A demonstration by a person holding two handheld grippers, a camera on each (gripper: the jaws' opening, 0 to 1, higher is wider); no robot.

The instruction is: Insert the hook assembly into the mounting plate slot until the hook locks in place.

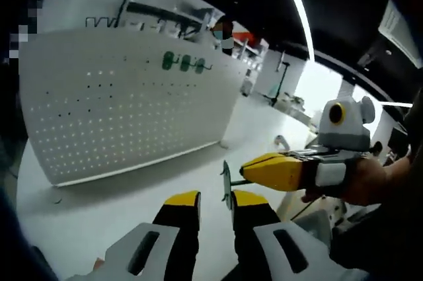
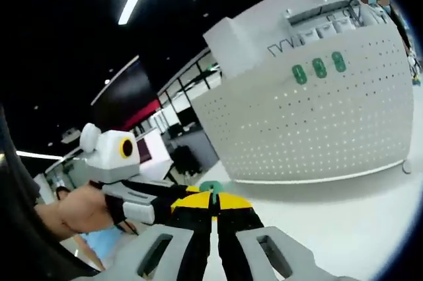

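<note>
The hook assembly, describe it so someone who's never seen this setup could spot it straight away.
Start at the big white perforated panel standing on the white table. In front of it, the right gripper has its yellow-tipped jaws shut on the hook assembly. It is a small green plate on a thin wire, unlike the three green pieces already mounted high on the panel.

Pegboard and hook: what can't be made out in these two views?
- Hook: in the left gripper view, its shape beyond a thin green piece is too small to read; the right hand-held gripper covers the rest.
- Hook in the right gripper view: a green tip shows, the rest is between the jaws.
- Green hooks on the pegboard: locked or not, too small to tell.
</note>
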